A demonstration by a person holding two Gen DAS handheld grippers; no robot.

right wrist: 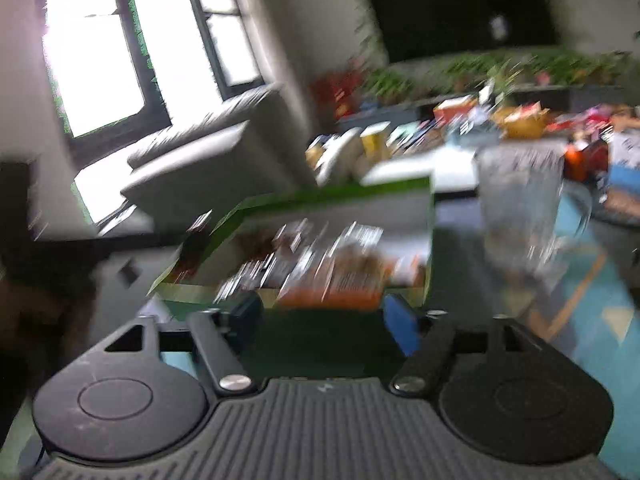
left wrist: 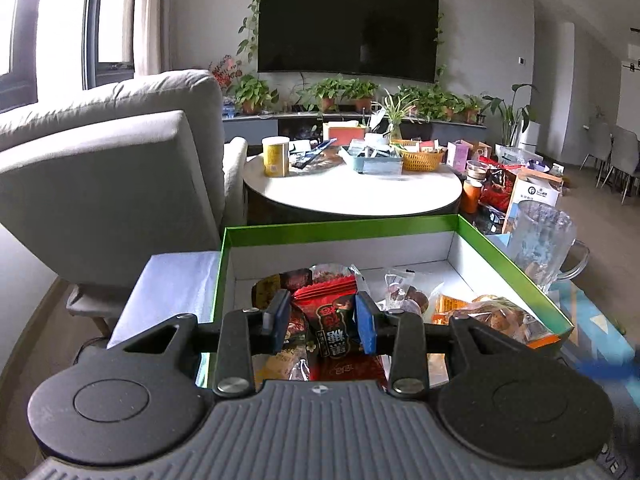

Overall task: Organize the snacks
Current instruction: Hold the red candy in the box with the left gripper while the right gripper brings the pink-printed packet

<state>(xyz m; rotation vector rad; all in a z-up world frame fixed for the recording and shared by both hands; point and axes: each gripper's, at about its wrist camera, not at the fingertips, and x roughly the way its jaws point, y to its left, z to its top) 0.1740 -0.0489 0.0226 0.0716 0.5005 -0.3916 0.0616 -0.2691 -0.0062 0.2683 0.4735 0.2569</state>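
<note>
My left gripper (left wrist: 323, 322) is shut on a red snack packet (left wrist: 336, 308) with a dark label. The packet hangs between the blue pads (left wrist: 366, 324) over a white box with a green rim (left wrist: 400, 224). Several wrapped snacks lie in the box, among them orange packets (left wrist: 452, 304) and a clear packet of dark pieces (left wrist: 404, 292). The right wrist view is blurred. In it my right gripper (right wrist: 324, 324) stands open with nothing between its fingers, just short of the near side of the same box (right wrist: 320, 196).
A ribbed glass pitcher (left wrist: 540, 240) stands right of the box, also seen as a pitcher (right wrist: 516, 208) in the right wrist view. Behind is a round white table (left wrist: 352, 196) with a yellow can (left wrist: 276, 156) and a wicker basket (left wrist: 422, 158). A grey armchair (left wrist: 120, 168) fills the left.
</note>
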